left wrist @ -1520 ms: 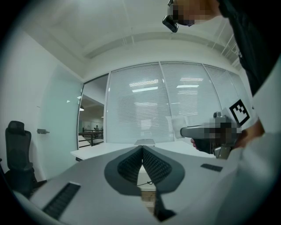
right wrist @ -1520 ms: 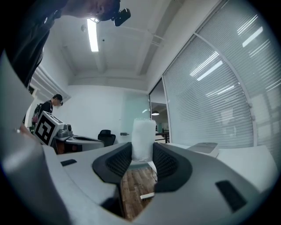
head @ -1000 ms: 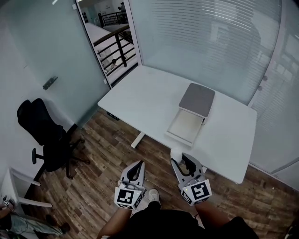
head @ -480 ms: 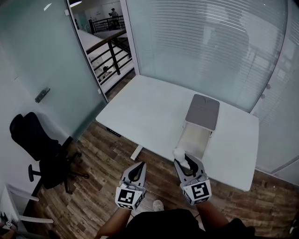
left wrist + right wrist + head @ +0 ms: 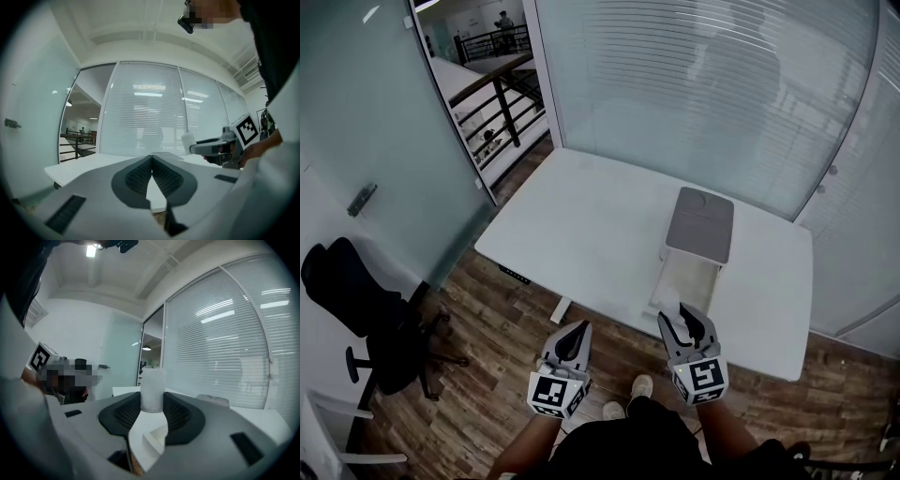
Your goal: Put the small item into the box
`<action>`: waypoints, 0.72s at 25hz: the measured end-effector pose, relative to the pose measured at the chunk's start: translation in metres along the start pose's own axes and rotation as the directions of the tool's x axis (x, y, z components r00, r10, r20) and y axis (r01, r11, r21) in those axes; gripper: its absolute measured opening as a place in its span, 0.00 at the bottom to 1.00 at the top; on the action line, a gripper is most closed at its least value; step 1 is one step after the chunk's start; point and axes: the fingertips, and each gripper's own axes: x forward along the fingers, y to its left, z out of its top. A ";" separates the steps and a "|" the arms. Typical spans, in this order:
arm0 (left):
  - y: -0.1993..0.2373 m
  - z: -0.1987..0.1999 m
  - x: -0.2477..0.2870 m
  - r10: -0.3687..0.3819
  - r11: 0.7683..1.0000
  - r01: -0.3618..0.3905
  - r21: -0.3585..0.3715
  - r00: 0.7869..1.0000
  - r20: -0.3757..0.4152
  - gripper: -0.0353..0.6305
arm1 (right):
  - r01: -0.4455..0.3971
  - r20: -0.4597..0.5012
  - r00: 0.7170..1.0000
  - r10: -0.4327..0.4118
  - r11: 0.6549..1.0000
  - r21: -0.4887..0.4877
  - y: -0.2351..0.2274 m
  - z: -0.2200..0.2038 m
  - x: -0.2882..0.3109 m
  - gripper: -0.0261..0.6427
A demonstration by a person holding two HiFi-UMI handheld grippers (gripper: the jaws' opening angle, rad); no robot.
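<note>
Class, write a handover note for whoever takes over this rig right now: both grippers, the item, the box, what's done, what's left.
Left gripper: shut, empty, level, short of the table.
Right gripper: shut on the small white item, at the table's near edge.
Box: open on the table, grey lid at its far end, just beyond the right gripper.
Done: item is gripped.
Left: carry it over the open box and release it inside.

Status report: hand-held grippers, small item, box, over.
Right hand-held gripper shut on small white item. Left hand-held gripper shut, empty. Box open on table just ahead, nothing blocking.
</note>
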 end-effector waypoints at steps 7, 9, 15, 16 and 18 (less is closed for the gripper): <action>0.007 -0.008 0.039 -0.047 0.999 0.048 0.017 0.999 -0.025 0.07 | 0.069 -0.042 0.997 -0.070 0.997 -0.018 -0.045 -0.008 0.021 0.27; 0.009 -0.009 0.054 -0.056 0.998 0.056 0.015 0.998 -0.028 0.07 | 0.082 -0.064 0.994 -0.083 0.996 -0.019 -0.059 -0.014 0.026 0.27; 0.001 -0.009 0.098 -0.091 0.995 0.092 0.032 0.995 -0.038 0.07 | 0.098 -0.123 0.987 -0.100 0.995 -0.029 -0.088 -0.035 0.040 0.27; 0.001 -0.009 0.104 -0.096 0.995 0.097 0.034 0.995 -0.040 0.07 | 0.098 -0.129 0.986 -0.102 0.995 -0.035 -0.091 -0.037 0.043 0.27; 0.000 -0.007 0.116 -0.108 0.993 0.109 0.039 0.993 -0.046 0.07 | 0.096 -0.142 0.985 -0.102 0.994 -0.049 -0.096 -0.041 0.047 0.27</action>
